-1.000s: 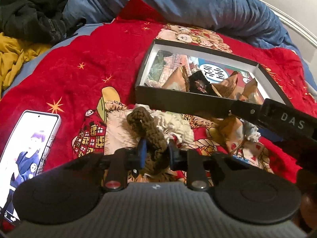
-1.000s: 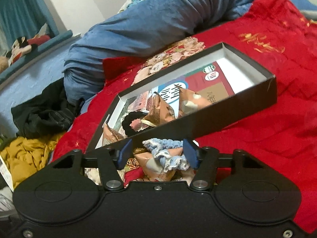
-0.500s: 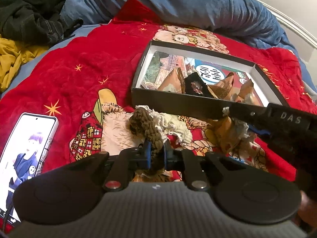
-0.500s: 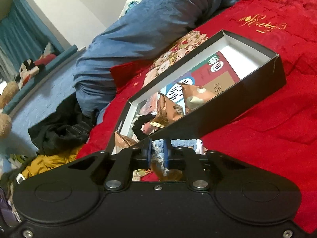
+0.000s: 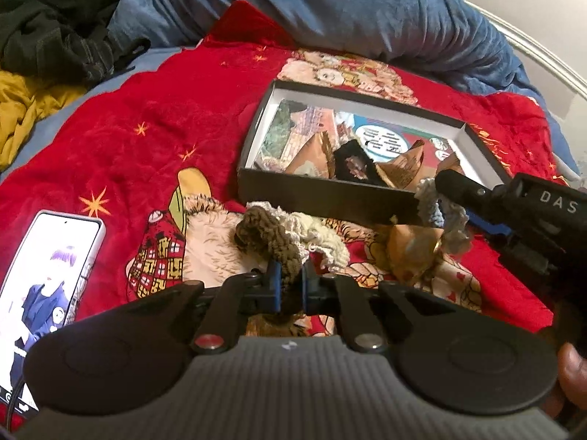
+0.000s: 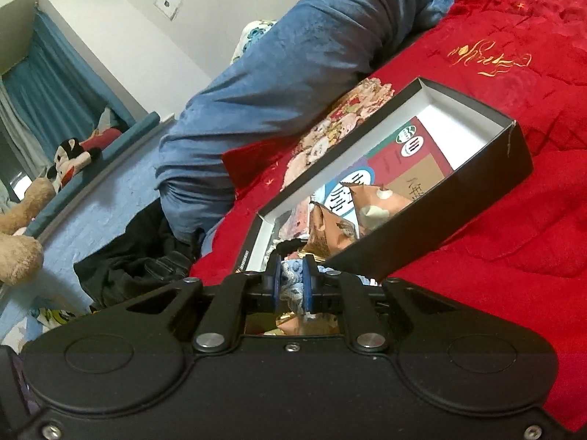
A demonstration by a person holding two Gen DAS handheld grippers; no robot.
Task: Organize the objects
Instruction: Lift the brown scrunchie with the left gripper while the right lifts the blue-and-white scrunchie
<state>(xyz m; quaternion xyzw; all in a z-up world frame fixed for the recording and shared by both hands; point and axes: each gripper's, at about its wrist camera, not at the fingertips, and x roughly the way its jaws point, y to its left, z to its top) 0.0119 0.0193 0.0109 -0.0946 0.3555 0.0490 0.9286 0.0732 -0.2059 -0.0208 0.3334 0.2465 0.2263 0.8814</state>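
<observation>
My left gripper [image 5: 290,286] is shut on a brown knitted scrunchie [image 5: 268,236] that lies on the red blanket beside a cream scrunchie [image 5: 323,229]. My right gripper [image 6: 292,286] is shut on a light blue scrunchie [image 6: 291,275], lifted at the near wall of the black box [image 6: 458,198]; it also shows in the left wrist view [image 5: 445,216]. The black box [image 5: 330,198] holds brown snack packets [image 5: 312,154], a black scrunchie [image 5: 354,163] and printed cards. Another brown packet [image 5: 411,242] lies outside the box under the blue scrunchie.
A phone [image 5: 47,267] with a lit screen lies at the left on the red blanket [image 5: 146,139]. A blue duvet [image 5: 367,11] is piled behind the box. Black clothes [image 5: 55,40] and a yellow cloth [image 5: 25,110] lie at the far left.
Both grippers have closed: the left on the brown scrunchie, the right on the light blue scrunchie. The right gripper has lifted the blue scrunchie up toward the box's near wall.
</observation>
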